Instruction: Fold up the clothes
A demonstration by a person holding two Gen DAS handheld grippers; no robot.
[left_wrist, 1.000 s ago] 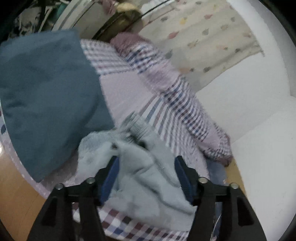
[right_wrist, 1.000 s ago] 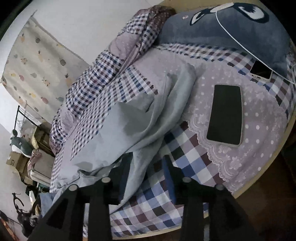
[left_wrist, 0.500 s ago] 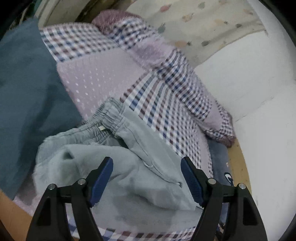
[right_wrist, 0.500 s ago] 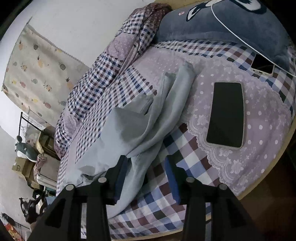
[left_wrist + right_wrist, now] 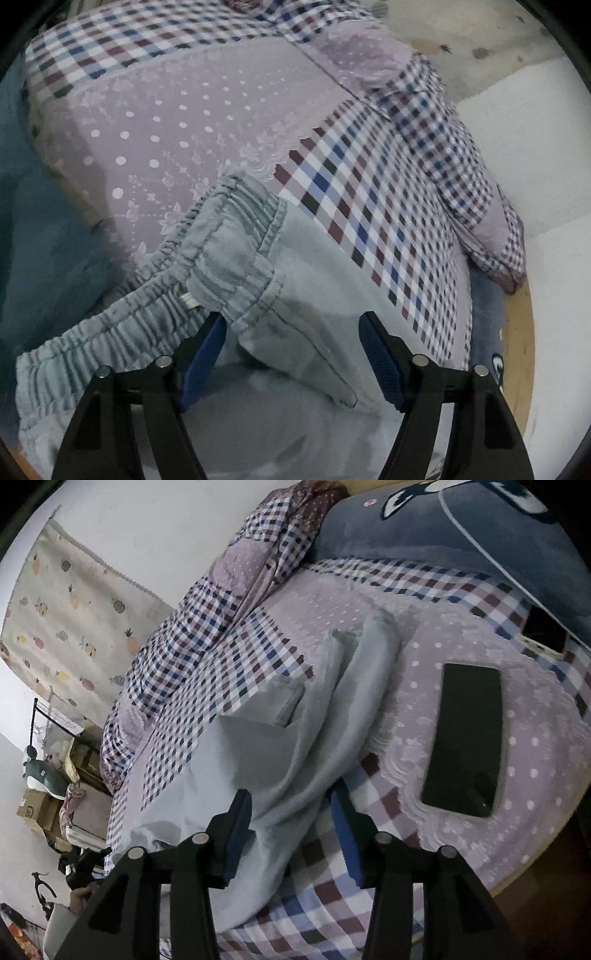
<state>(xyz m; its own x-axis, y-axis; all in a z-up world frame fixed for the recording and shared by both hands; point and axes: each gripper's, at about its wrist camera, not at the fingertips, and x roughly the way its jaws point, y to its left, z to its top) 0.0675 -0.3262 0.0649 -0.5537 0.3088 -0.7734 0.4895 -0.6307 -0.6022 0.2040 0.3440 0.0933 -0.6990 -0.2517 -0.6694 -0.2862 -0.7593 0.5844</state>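
Jaws: left gripper closing over the waistband, pads not yet pressing; right gripper opening, leg fabric between. Pale grey-blue soft cotton trousers lie rumpled on the checked bed; light, limp, best gripped at the thick elastic waistband.

- Trousers: lower part cut off by left-wrist frame bottom; far end hidden under folds in right view.
- Second phone: partly under pillow.
- Shelf clutter: too small to identify.
- Left-view blue cloth: blurred, cropped.
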